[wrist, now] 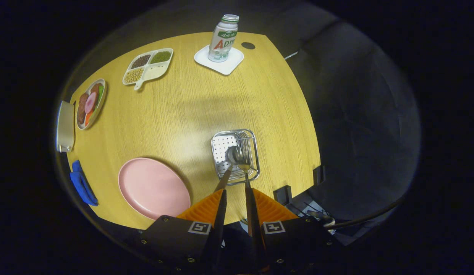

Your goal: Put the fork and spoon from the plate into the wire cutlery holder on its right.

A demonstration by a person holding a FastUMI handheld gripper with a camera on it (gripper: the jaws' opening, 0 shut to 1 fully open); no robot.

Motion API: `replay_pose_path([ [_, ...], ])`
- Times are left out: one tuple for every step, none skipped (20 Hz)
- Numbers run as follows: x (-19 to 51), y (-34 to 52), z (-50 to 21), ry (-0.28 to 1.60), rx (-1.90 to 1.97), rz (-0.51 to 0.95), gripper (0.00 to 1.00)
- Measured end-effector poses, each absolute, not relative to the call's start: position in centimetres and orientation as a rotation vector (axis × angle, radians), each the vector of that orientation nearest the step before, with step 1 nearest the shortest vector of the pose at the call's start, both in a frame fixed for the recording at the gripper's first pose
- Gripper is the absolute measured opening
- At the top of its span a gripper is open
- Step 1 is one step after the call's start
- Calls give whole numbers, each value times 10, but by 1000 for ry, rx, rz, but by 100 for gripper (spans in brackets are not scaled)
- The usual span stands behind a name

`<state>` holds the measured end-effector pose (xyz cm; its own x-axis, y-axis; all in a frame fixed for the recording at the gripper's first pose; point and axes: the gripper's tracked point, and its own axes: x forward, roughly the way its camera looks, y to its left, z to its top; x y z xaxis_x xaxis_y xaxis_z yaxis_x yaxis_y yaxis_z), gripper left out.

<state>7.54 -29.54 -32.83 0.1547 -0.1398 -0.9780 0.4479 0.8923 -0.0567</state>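
Note:
The wire cutlery holder (235, 156) stands on the wooden table just ahead of my fingers, to the right of the pink plate (152, 187), which lies bare. Two utensils sit in the holder, heads down. The spoon (233, 154) has its bowl on the perforated bottom, and its handle leans back towards my left finger. The fork (245, 170) stands beside it, its thin handle running back along the inner side of my right finger (249, 202). My gripper (235, 190) hangs above the holder's near rim, open, with a gap of bare table showing between the fingers.
A bottle (223, 38) on a white coaster (219, 61) stands at the far side. A divided tray of beans (148, 67), a plate of toy food (90, 104), a white box (65, 126) and a blue object (82, 183) line the left edge. The table's right edge drops off close beside the holder.

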Motion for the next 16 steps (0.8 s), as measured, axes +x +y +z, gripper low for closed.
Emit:
replay_pose_path([
  [80, -296, -328, 1326, 291, -432, 35],
  [83, -296, -327, 1306, 305, -432, 35],
  [87, -294, -327, 1284, 318, -426, 35],
  [92, -293, -326, 1259, 332, -419, 35],
  [98, -291, -326, 1230, 346, -411, 35],
  [105, -289, -324, 1198, 356, -403, 35],
  [110, -290, -322, 1159, 354, -401, 35],
  [116, -295, -317, 1102, 336, -417, 35],
  [124, -298, -309, 1032, 328, -429, 35],
  [134, -299, -298, 950, 328, -428, 35],
  [142, -301, -285, 867, 320, -434, 35],
  [147, -304, -271, 789, 305, -440, 35],
  [151, -308, -258, 720, 289, -440, 35],
  [154, -308, -243, 654, 273, -437, 35],
  [159, -310, -227, 585, 265, -436, 35],
  [163, -310, -207, 509, 264, -433, 35],
])
